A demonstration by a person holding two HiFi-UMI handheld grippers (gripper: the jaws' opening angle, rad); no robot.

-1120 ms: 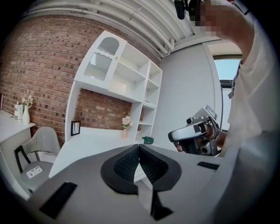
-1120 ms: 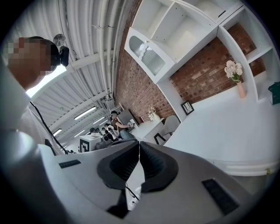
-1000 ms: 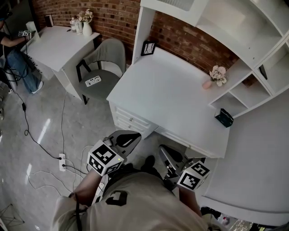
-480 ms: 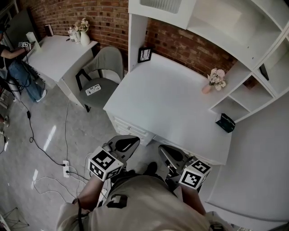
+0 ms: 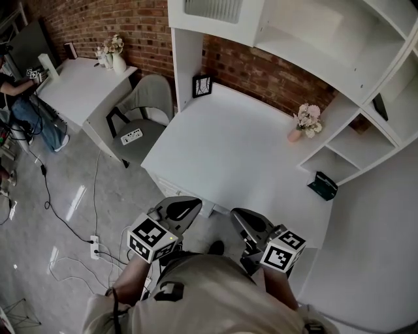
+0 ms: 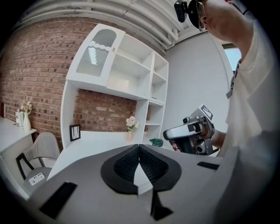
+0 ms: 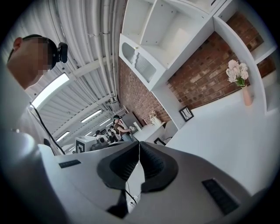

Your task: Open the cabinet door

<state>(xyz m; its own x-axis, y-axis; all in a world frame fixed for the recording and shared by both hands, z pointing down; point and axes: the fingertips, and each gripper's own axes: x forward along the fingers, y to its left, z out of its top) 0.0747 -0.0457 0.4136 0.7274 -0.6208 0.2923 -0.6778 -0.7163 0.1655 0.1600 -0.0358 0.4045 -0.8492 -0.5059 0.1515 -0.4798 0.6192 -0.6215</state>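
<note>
While the cabinet door [image 5: 210, 9] sits shut at the top left of the white shelf unit [image 5: 339, 59], high above the bench [image 5: 228, 156], you hold both tools low at the bench's near edge, well apart from that door. Your left tool [image 5: 194, 203] and right tool [image 5: 236, 214] each have their jaws pressed together on nothing. Flowers [image 5: 304, 122] and a picture frame [image 5: 202, 85] stand by the brick wall [image 5: 261, 65].
</note>
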